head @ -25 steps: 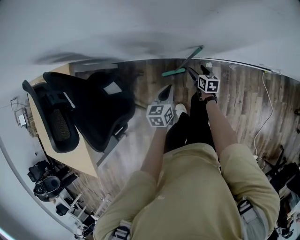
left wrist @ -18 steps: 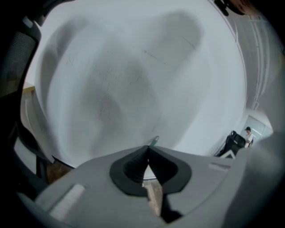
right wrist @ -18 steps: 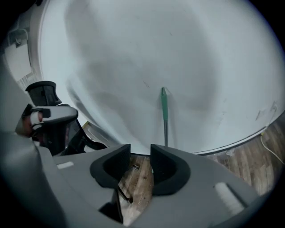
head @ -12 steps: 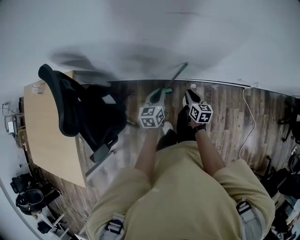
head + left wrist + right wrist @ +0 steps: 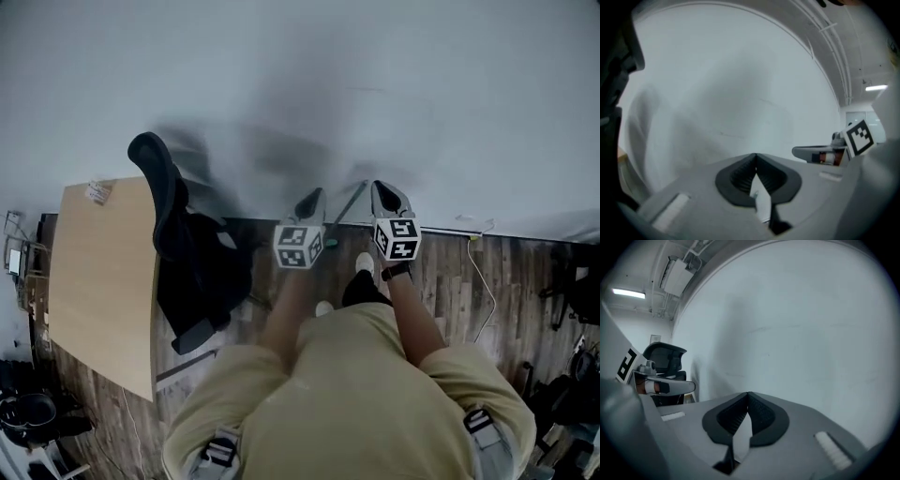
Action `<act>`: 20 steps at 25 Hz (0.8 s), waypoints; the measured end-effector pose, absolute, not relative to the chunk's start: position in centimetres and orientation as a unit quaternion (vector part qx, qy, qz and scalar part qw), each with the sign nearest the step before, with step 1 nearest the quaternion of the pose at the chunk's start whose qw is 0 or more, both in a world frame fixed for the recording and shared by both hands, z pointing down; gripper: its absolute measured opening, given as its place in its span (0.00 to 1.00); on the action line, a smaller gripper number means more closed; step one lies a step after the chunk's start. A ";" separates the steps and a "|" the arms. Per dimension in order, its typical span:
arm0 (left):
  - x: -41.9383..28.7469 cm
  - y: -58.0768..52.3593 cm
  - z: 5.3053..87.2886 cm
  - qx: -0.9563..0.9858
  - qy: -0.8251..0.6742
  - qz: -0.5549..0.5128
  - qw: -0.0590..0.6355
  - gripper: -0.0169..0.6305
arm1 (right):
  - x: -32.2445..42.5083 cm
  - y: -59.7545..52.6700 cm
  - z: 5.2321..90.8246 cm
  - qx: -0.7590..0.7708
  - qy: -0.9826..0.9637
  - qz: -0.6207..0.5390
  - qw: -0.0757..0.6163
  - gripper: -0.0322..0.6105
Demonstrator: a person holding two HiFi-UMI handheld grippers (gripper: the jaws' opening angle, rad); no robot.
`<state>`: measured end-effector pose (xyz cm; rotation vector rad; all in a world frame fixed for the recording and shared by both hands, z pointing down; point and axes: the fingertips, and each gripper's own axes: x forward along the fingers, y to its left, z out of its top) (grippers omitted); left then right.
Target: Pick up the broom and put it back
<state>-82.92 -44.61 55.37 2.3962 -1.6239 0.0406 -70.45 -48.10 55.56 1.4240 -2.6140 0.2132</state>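
The broom (image 5: 351, 203) leans against the white wall (image 5: 281, 94) at the far edge of the wooden floor (image 5: 450, 281), its thin handle showing between the two tools in the head view and held by neither. The left hand-held gripper (image 5: 755, 155) is closed, tips meeting on nothing, and the right hand-held gripper (image 5: 748, 393), whose jaws have just been closing, is likewise closed and empty; both face the wall. A black office chair (image 5: 192, 258) stands at the bench (image 5: 98, 272) to the left.
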 end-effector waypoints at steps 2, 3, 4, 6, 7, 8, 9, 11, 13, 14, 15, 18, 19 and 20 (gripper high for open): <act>-83.3 -44.2 52.9 0.822 -0.561 0.010 0.092 0.03 | -70.7 -47.3 53.2 0.476 -0.875 0.056 0.061 0.06; -83.4 -44.1 51.8 0.822 -0.564 0.007 0.078 0.03 | -70.9 -47.0 52.2 0.476 -0.876 0.047 0.055 0.06; -83.5 -43.9 50.9 0.822 -0.566 0.004 0.065 0.03 | -71.0 -46.8 51.4 0.477 -0.877 0.038 0.050 0.06; -83.7 -43.4 49.5 0.821 -0.569 0.000 0.044 0.03 | -71.3 -46.2 50.2 0.476 -0.878 0.025 0.041 0.06; -83.8 -43.2 49.0 0.820 -0.570 -0.002 0.037 0.03 | -71.5 -46.0 49.7 0.475 -0.879 0.020 0.037 0.06; -83.9 -42.9 48.7 0.820 -0.572 -0.005 0.033 0.03 | -71.6 -45.7 49.3 0.473 -0.880 0.017 0.034 0.06; -84.0 -42.7 48.5 0.819 -0.574 -0.007 0.030 0.03 | -71.8 -45.5 49.1 0.472 -0.881 0.015 0.032 0.06; -84.3 -42.4 48.3 0.816 -0.577 -0.012 0.029 0.03 | -72.1 -45.0 48.7 0.468 -0.883 0.012 0.027 0.06; -84.5 -42.2 48.3 0.813 -0.581 -0.014 0.029 0.03 | -72.4 -44.7 48.4 0.464 -0.886 0.010 0.023 0.06; -84.6 -42.2 48.4 0.812 -0.583 -0.014 0.029 0.03 | -72.6 -44.7 48.3 0.461 -0.887 0.009 0.023 0.06; -84.7 -42.1 48.4 0.810 -0.585 -0.015 0.030 0.03 | -72.7 -44.6 48.2 0.458 -0.888 0.008 0.023 0.06; -85.0 -41.8 48.8 0.805 -0.592 -0.016 0.034 0.03 | -73.0 -44.6 48.3 0.453 -0.891 0.009 0.024 0.06; -85.2 -41.7 48.9 0.803 -0.595 -0.017 0.035 0.03 | -73.2 -44.7 48.5 0.450 -0.893 0.011 0.025 0.06; -85.4 -41.6 49.1 0.800 -0.599 -0.017 0.037 0.03 | -73.4 -44.8 48.7 0.445 -0.895 0.012 0.027 0.06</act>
